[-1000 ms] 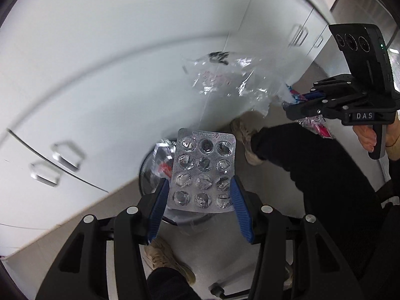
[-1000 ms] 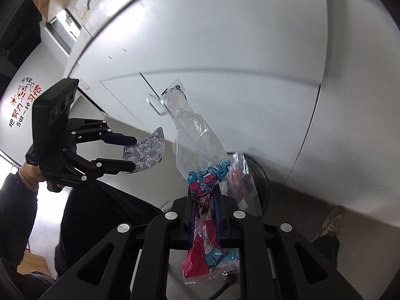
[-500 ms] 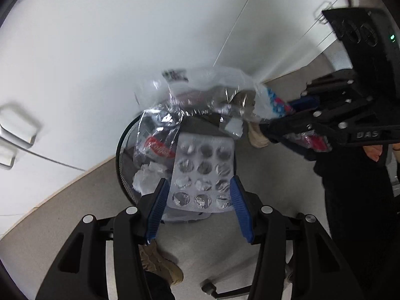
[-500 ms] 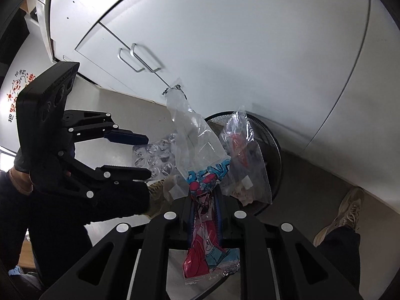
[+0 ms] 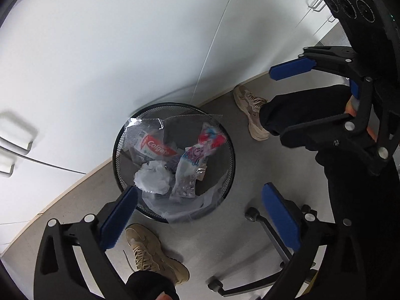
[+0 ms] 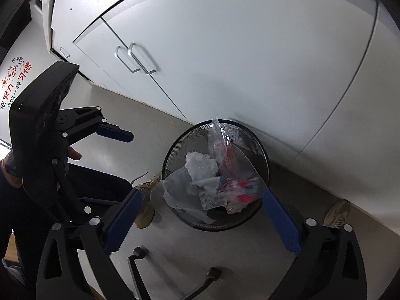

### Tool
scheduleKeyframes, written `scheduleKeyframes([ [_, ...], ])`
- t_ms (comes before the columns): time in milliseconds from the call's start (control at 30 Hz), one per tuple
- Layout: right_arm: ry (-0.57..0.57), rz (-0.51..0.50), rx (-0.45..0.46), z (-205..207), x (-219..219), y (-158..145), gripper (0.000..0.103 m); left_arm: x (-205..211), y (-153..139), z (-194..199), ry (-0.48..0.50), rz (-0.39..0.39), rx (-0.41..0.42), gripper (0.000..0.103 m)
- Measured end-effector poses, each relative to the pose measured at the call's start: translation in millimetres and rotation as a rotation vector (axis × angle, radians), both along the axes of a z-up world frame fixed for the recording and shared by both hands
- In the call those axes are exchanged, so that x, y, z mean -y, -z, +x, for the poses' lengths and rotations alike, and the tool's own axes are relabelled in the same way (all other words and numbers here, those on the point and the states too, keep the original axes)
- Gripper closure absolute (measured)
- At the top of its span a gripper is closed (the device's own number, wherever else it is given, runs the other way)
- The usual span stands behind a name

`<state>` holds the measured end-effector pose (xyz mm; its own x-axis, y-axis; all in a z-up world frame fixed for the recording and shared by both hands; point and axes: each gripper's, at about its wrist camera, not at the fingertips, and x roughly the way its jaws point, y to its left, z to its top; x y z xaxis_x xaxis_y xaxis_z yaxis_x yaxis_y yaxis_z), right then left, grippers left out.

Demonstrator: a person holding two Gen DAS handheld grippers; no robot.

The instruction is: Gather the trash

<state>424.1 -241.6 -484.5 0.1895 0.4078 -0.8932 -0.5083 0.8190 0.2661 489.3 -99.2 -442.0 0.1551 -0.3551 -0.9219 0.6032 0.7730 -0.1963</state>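
Now | my left gripper (image 5: pixel 200 212) and right gripper (image 6: pixel 202 220): jaws opening, nothing between them | blister pack (image 5: pixel 183 187) and colourful wrapper (image 5: pixel 205 142), clamped 1 second ago, lie in the mesh bin (image 5: pixel 232 160) | 2 pieces binned, both grippers free for more trash.

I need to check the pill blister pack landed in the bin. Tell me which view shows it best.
The left wrist view: the blister pack lies near centre inside the mesh bin, its foil pockets facing the camera. The right wrist view shows it too, but flatter and part-covered by clear plastic.
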Motion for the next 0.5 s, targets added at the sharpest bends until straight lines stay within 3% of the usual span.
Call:
scheduleKeyframes([
  [233, 0.022, -0.027, -0.01, -1, -5, 4, 0.003, 0, -4, -7, 0.009, 0.0, -0.004, 0.004],
  [500, 0.052, -0.061, 0.028, -9, -10, -5, 0.003, -4, -7, -15, -0.093, 0.032, 0.018, 0.004],
])
